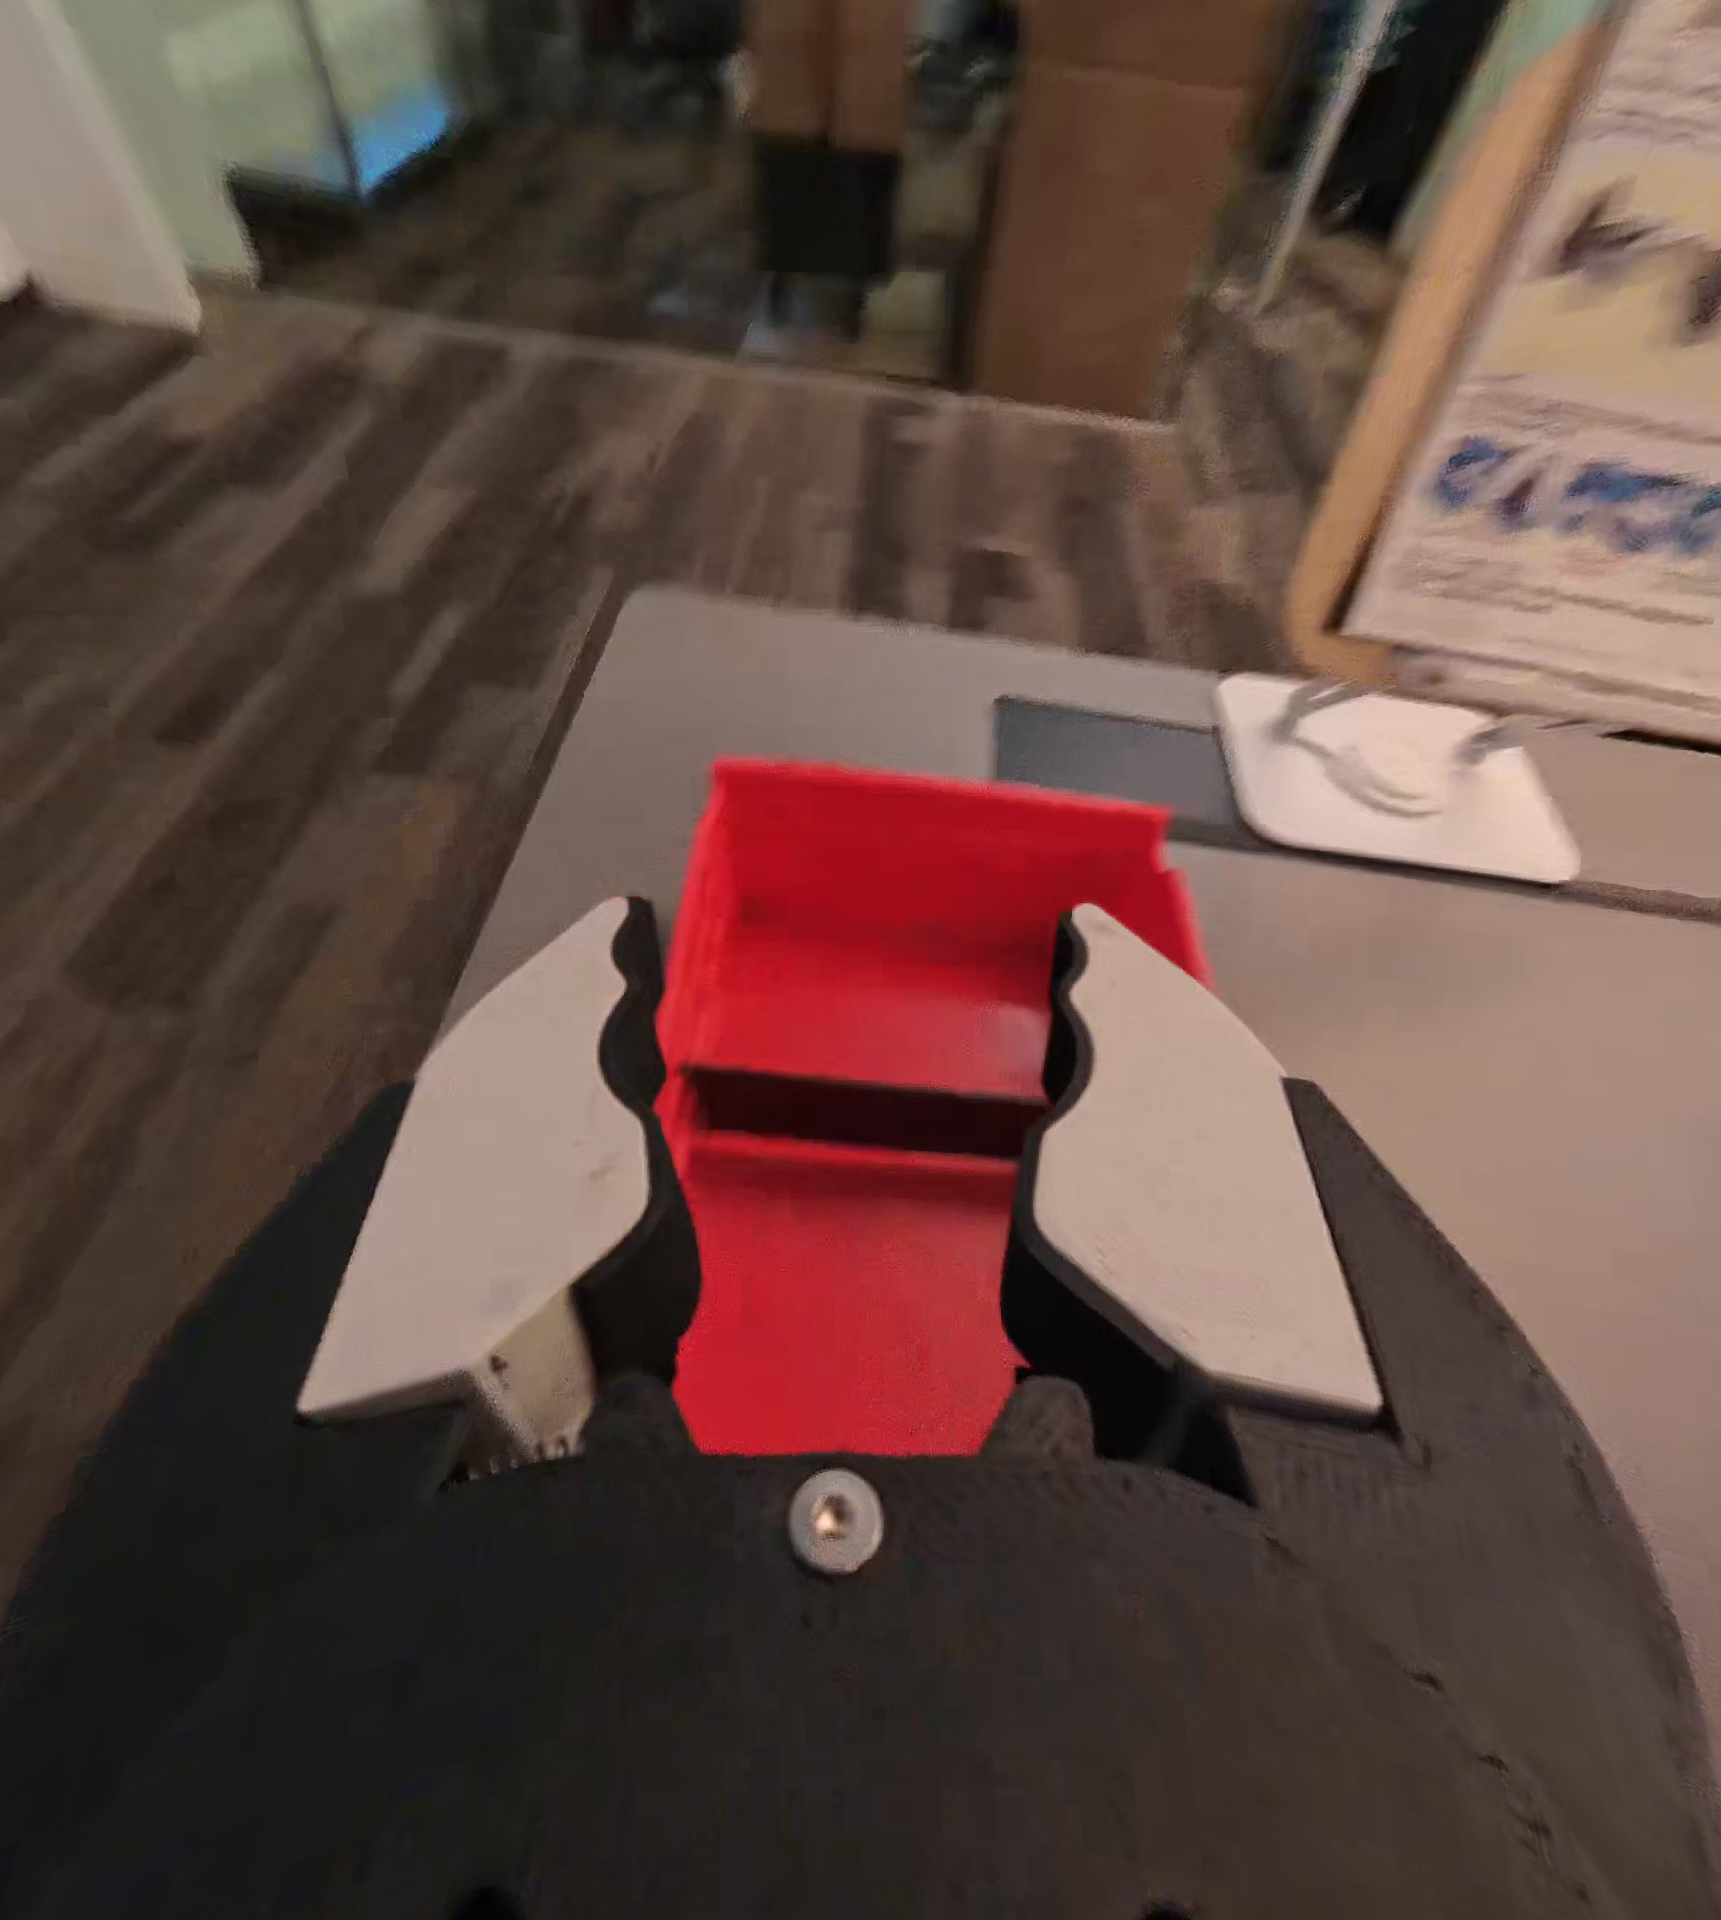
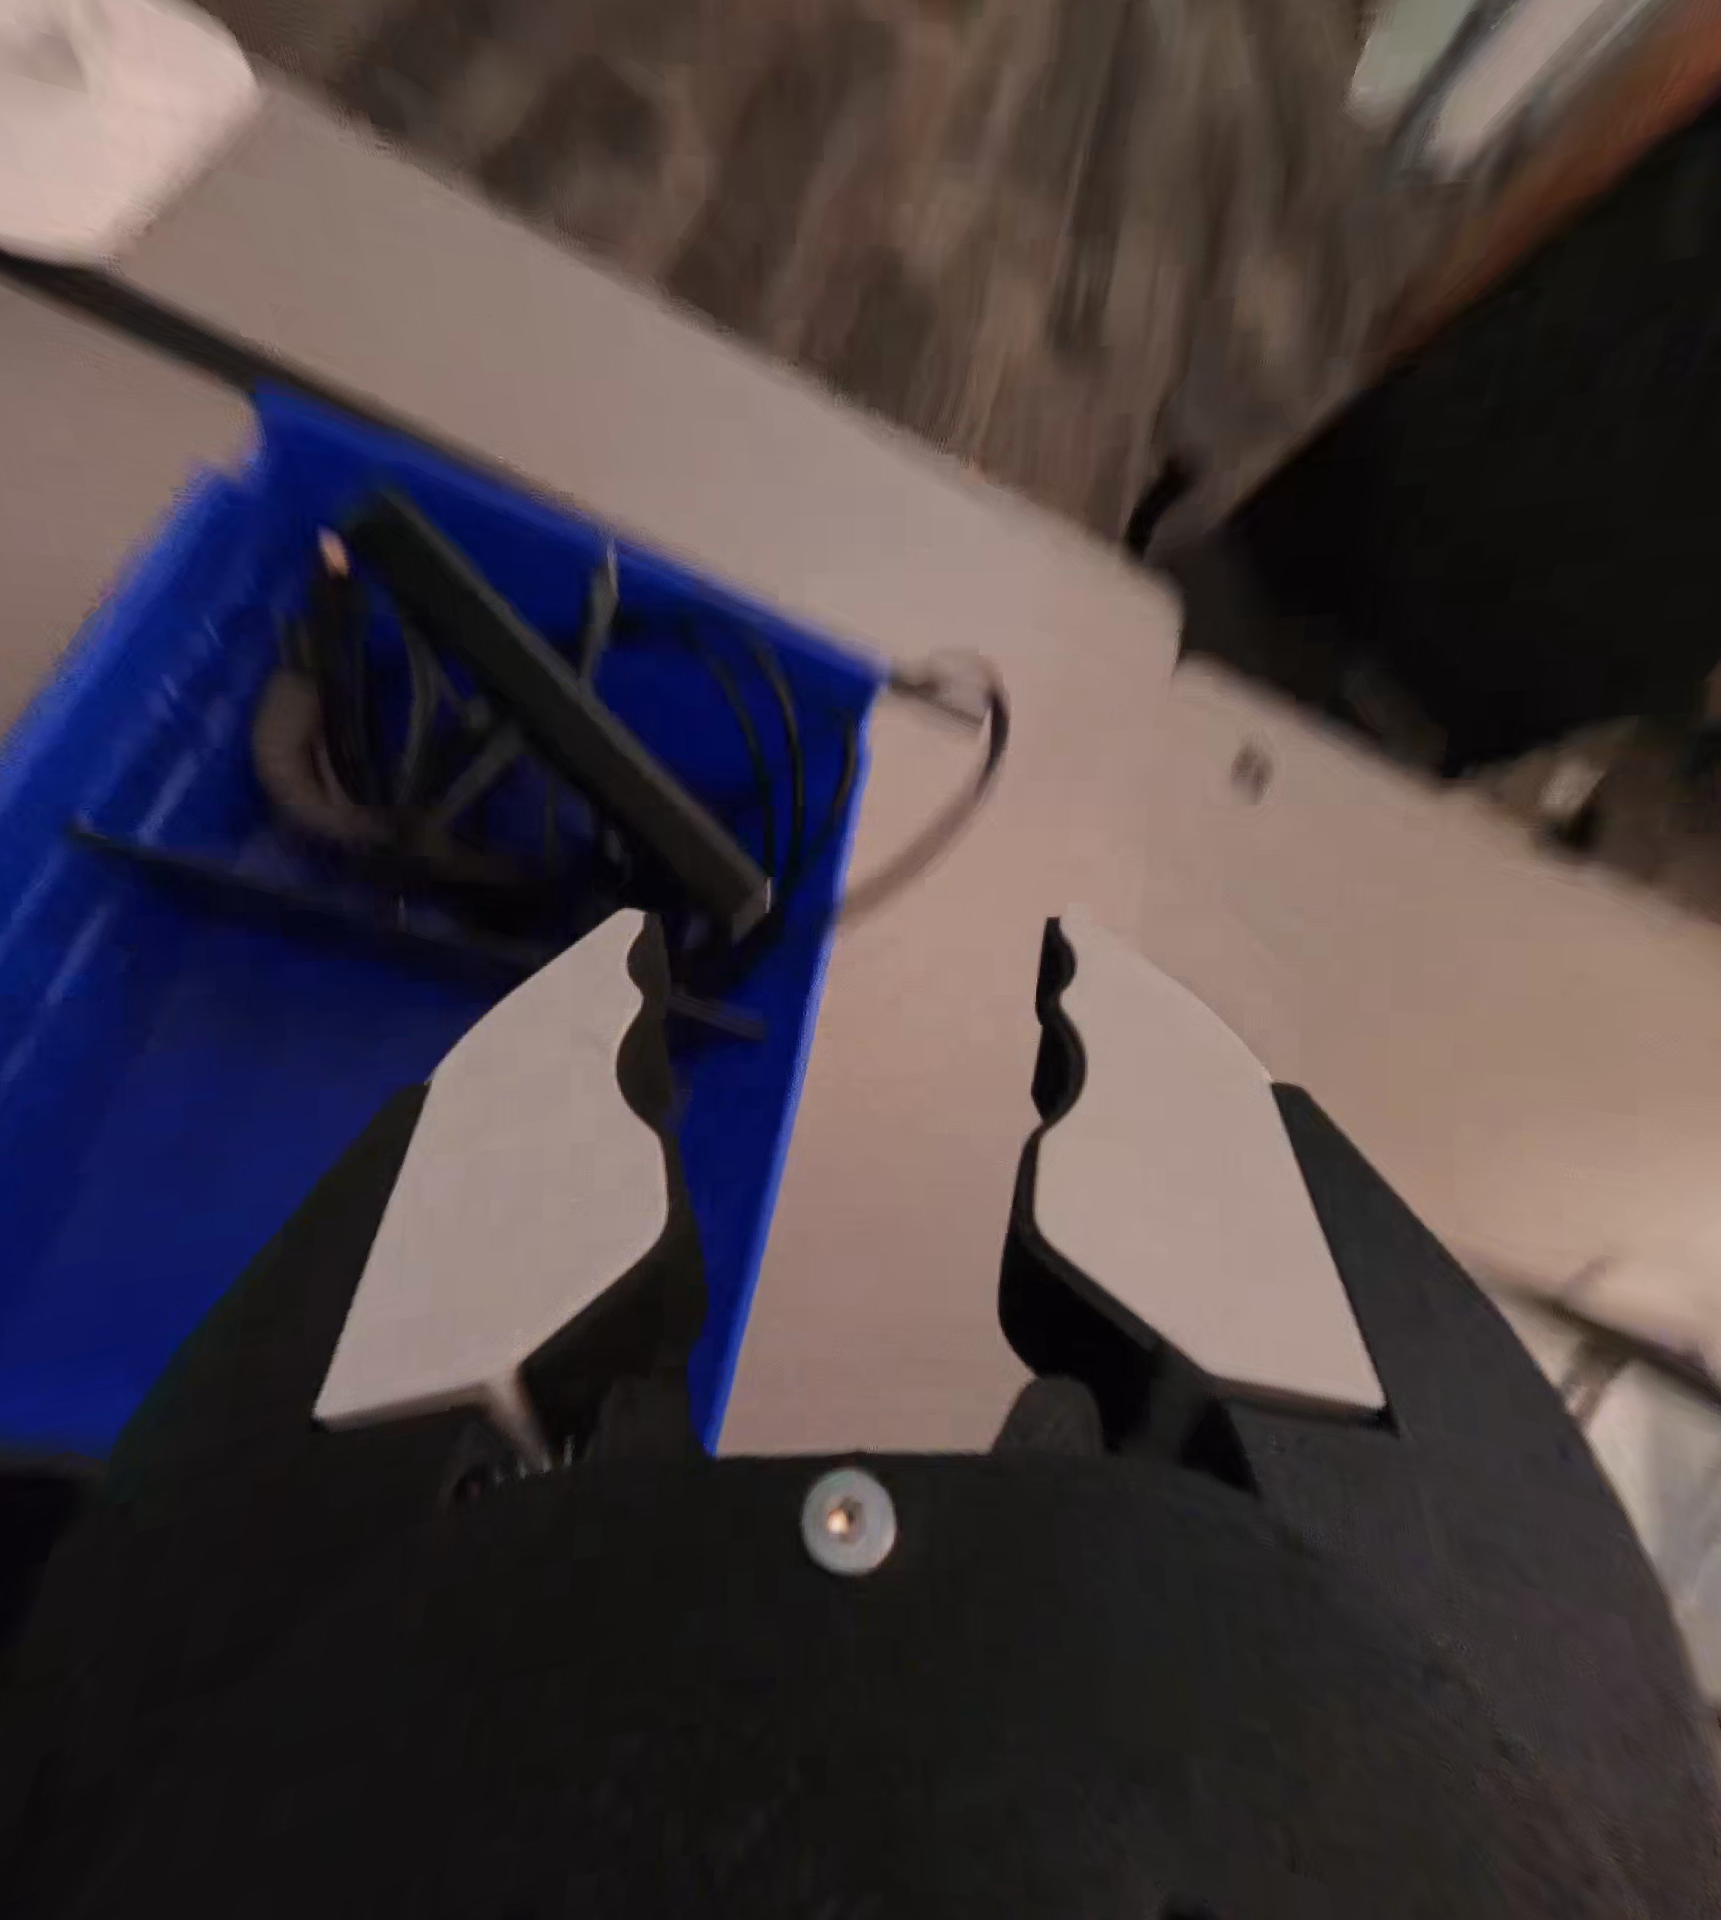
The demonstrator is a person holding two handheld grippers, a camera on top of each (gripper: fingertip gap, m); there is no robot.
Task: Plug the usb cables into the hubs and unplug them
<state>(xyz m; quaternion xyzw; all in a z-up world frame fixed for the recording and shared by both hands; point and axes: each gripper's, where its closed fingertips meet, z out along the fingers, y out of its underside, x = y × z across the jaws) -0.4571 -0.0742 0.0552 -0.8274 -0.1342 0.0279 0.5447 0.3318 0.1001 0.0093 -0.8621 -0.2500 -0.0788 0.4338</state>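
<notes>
L gripper [image 1: 845, 925] jaws wide, empty, over red bin [image 1: 939, 862] w/ nothing in it | R gripper [image 2: 851, 930] jaws wide, empty, beside blue bin [image 2: 56, 1091] | black hub [image 2: 565, 707] + cables [image 2: 773, 717] lie tangled in blue bin | nothing picked up, looks like plugging not begun.

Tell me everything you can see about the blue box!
The blue box is an open-topped bin that looks like bright plastic, with straight walls. It sits on the pale table, seen at a slant in the blurry right wrist view. Inside lies a tangle of thin black cables and a long flat black bar, maybe a hub. One dark cable loops out over the wall onto the table. The open right gripper hovers at its near corner, holding nothing.
</notes>
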